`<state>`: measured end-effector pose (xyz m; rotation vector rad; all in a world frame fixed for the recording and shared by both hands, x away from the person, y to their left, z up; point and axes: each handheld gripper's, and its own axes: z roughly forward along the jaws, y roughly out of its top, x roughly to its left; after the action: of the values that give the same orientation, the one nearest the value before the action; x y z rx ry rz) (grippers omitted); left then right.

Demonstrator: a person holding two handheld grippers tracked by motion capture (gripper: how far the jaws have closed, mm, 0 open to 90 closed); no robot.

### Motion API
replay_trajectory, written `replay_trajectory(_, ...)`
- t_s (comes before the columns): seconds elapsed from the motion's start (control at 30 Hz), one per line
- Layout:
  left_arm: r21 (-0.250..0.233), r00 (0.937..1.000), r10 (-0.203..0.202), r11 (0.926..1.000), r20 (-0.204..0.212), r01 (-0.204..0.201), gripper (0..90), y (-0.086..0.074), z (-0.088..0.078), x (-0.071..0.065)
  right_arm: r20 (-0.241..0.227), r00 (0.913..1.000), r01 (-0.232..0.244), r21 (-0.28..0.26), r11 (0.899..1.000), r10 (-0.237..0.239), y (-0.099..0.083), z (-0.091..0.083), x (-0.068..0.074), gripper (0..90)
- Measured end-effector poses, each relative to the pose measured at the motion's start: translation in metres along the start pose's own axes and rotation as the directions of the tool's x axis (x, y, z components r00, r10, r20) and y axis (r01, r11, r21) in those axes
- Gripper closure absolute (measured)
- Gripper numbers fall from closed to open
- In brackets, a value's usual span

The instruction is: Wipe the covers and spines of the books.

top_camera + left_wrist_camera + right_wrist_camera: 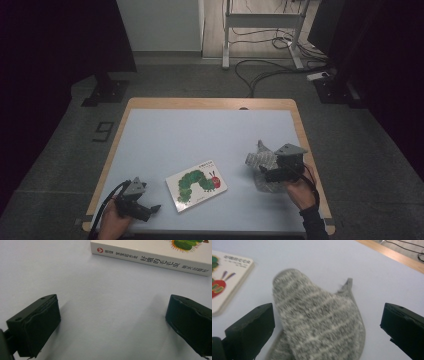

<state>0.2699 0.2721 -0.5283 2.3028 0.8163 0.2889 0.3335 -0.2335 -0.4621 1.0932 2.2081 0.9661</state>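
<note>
A grey striped sock (319, 322) is seen lying folded on the worktop (200, 140) near its right edge, between the wide-open jaws of the right claw (272, 167), unpressed. A picture book (196, 184) lies left of it. The left claw (112, 322) is held wide open, empty.

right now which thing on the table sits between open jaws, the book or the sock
The grey striped sock, between the right gripper's open jaws. The book lies ahead of the left gripper.

Item count on the surface (150, 140): one picture book (196, 185), one grey striped sock (261, 162). Handheld units: two, namely one left tool (156, 208) and one right tool (261, 169).
</note>
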Motion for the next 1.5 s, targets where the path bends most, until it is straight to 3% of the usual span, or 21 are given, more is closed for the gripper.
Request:
replay_trajectory(0.37, 0.0, 1.0, 0.001, 1.0, 0.0, -0.001, 0.0, 0.0, 0.0, 0.0, -0.045, 0.9984, 0.034, -0.008, 0.999, -0.034, 0.021, 0.007, 0.021, 0.0)
replay_trajectory(0.63, 0.0, 1.0, 0.001, 1.0, 0.0, -0.001, 0.0, 0.0, 0.0, 0.0, -0.125, 0.9878, 0.092, -0.016, 0.996, -0.093, 0.037, 0.022, 0.053, 0.0)
replay_trajectory(0.97, -0.001, 1.0, 0.001, 1.0, -0.002, -0.001, 0.0, 0.0, 0.0, 0.0, -0.188, 0.9752, 0.113, -0.029, 0.993, -0.117, 0.037, 0.044, 0.084, 0.0)
replay_trajectory(1.2, -0.001, 1.0, 0.002, 1.0, -0.002, -0.002, 0.0, 0.0, 0.0, 0.0, -0.217, 0.9705, 0.099, -0.036, 0.994, -0.104, 0.033, 0.06, 0.093, 0.4)
replay_trajectory(1.5, 0.0, 1.0, 0.003, 1.0, -0.002, -0.003, 0.0, 0.0, 0.0, -0.001, -0.236, 0.9651, 0.121, 0.021, 0.992, -0.113, 0.025, 0.078, 0.101, 1.1)
